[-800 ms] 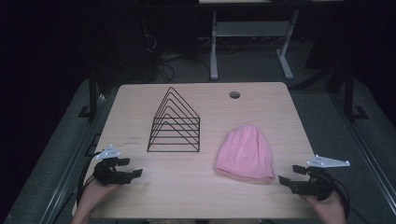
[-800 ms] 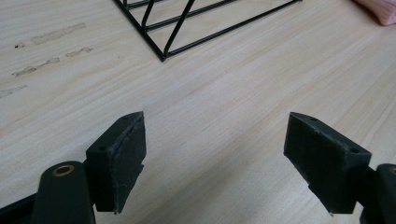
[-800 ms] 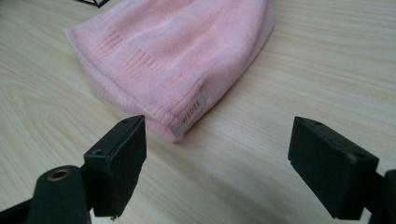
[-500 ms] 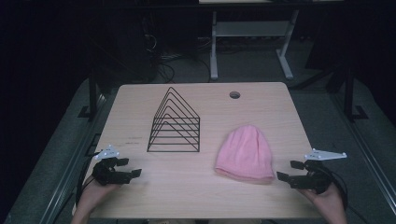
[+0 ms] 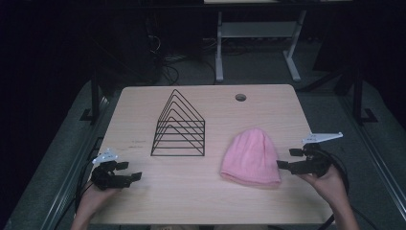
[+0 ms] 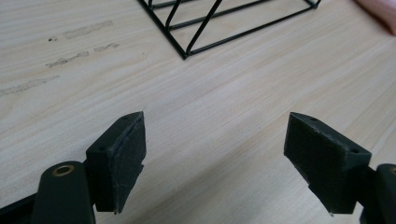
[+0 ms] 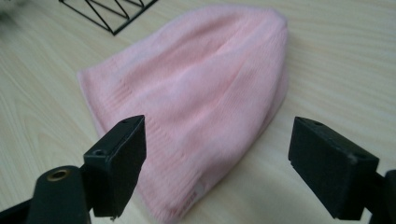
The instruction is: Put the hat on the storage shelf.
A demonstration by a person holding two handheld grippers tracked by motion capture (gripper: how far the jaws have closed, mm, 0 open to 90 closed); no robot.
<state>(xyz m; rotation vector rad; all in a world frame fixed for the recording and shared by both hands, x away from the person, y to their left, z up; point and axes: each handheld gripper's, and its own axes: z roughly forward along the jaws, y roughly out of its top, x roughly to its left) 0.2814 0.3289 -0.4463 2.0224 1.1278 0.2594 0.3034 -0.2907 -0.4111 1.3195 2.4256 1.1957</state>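
A pink knit beanie [image 5: 251,158] lies flat on the right half of the wooden table [image 5: 206,206]. My right gripper [image 5: 286,158] is open just right of the hat's brim end, jaws pointing at it without touching. In the right gripper view the beanie [image 7: 196,93] lies just ahead of the wide-apart jaws of the right gripper [image 7: 217,158]. A black wire triangular rack [image 5: 179,127] stands left of centre. My left gripper [image 5: 133,171] hovers open near the front left corner. The left gripper [image 6: 215,154] has bare wood between its jaws, with the rack's corner [image 6: 224,23] farther ahead.
A round cable hole [image 5: 241,97] sits near the table's far edge. Beyond the table stand a white desk frame [image 5: 253,33] and loose cables on the dark floor. Faint scuff marks [image 6: 70,56] line the wood left of the rack.
My right gripper has moved away from the front edge and closer to the beanie's right side. The left gripper, the hat and the rack have stayed put.
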